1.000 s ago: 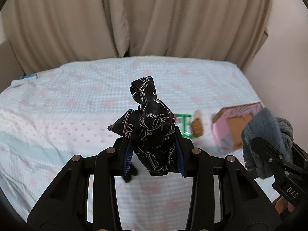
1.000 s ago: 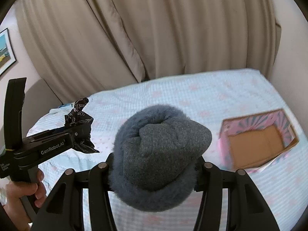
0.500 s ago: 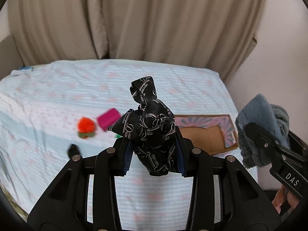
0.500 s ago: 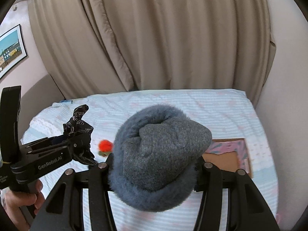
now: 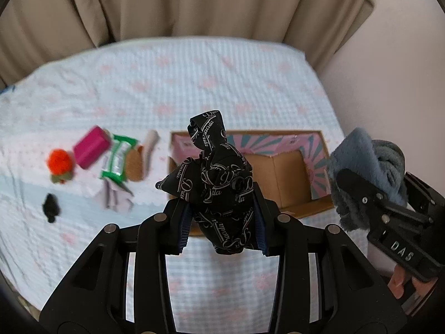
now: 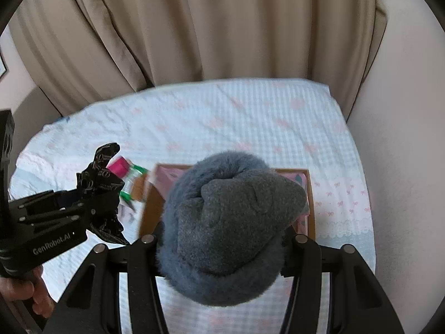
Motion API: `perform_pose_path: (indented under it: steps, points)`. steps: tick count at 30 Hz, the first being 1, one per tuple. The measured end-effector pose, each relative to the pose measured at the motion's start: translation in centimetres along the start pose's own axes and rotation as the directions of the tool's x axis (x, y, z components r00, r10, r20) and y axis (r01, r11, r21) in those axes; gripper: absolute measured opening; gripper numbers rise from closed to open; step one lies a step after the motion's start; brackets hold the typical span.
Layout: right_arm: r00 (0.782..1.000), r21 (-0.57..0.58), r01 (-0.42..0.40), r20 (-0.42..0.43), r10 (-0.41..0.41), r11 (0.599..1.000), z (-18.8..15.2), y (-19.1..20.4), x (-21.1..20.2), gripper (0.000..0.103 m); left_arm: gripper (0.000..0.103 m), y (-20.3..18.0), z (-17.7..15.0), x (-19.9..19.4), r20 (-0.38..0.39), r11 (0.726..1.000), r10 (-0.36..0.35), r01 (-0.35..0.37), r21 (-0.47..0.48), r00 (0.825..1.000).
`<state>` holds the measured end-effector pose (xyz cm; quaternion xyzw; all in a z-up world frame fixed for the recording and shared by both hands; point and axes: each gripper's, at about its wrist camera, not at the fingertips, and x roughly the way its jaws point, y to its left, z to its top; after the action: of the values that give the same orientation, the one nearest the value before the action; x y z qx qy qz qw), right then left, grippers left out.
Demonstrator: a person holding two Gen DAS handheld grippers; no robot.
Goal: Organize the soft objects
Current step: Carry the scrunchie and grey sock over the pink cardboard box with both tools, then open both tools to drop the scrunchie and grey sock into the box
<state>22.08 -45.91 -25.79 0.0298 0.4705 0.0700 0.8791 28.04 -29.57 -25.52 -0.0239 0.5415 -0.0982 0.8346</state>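
Black script-printed cloth (image 5: 222,189) bunched between left fingers (image 5: 182,222), fuzzy grey sock roll (image 6: 228,222) between right fingers (image 6: 289,250).

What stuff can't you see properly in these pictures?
- Right wrist view: most of the cardboard box is hidden behind the gray fuzzy bundle.
- Left wrist view: the black printed cloth covers the box's near left corner.
- Left wrist view: the green wrapper is too blurred to read.

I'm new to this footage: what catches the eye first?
Each gripper clamps a soft bundle: the left gripper a black scarf with white script, the right gripper a fluffy grey roll. Both hang above an open cardboard box on the bed.
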Motion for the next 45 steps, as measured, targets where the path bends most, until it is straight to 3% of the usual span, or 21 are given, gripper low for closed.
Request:
perform_pose_path:
  steps: [6,14,19,20,21,22,23,27,34,45]
  points:
    - [0.995,-0.028,-0.004,-0.100,0.001,1.000,0.2,-3.4,6.8,0.051,0.034,-1.1,1.6,7.6,-0.109,1.000,0.000,-0.003,-0.025,0.994]
    - [0.979,-0.010,-0.022,-0.201,0.020,1.000,-1.4,-5.6,14.0,0.052,0.035,-1.4,2.7,16.6,-0.248,0.998,-0.002,-0.015,-0.066,0.969]
    - [0.972,-0.018,-0.025,-0.236,0.020,1.000,-2.3,-5.8,15.7,0.053,0.037,-1.6,2.7,18.6,-0.276,0.996,-0.003,-0.022,-0.090,0.961]
    - [0.971,-0.035,-0.008,-0.238,0.000,0.999,-2.4,-5.7,15.9,0.061,0.050,-1.7,3.0,18.5,-0.260,0.996,0.020,-0.043,-0.083,0.965]
    - [0.972,-0.051,0.005,-0.234,-0.017,0.999,-2.5,-5.6,15.9,0.078,0.081,-1.8,3.2,18.3,-0.250,0.996,0.040,-0.060,-0.073,0.967]
    - [0.973,-0.067,0.008,-0.231,-0.023,0.998,-2.6,-5.5,15.9,0.089,0.096,-1.8,3.4,18.0,-0.240,0.995,0.063,-0.081,-0.066,0.969]
    - [0.974,-0.084,-0.006,-0.227,-0.013,0.996,-2.7,-5.3,15.9,0.103,0.103,-1.6,3.7,17.6,-0.218,0.993,0.083,-0.099,-0.066,0.973]
    - [0.986,-0.122,-0.036,-0.166,0.015,0.992,-3.0,-4.9,14.7,0.103,0.103,-0.8,4.1,17.0,-0.210,0.992,0.075,-0.094,-0.082,0.975]
    - [0.987,-0.121,-0.043,-0.161,0.023,0.992,-3.1,-4.7,13.0,0.103,0.103,-0.2,3.8,14.3,-0.170,0.992,0.059,-0.077,-0.100,0.984]
    - [0.996,-0.115,-0.001,-0.087,-0.009,0.993,-1.5,-2.5,4.8,0.103,0.103,0.0,3.0,3.4,-0.019,0.995,0.051,-0.052,-0.083,0.999]
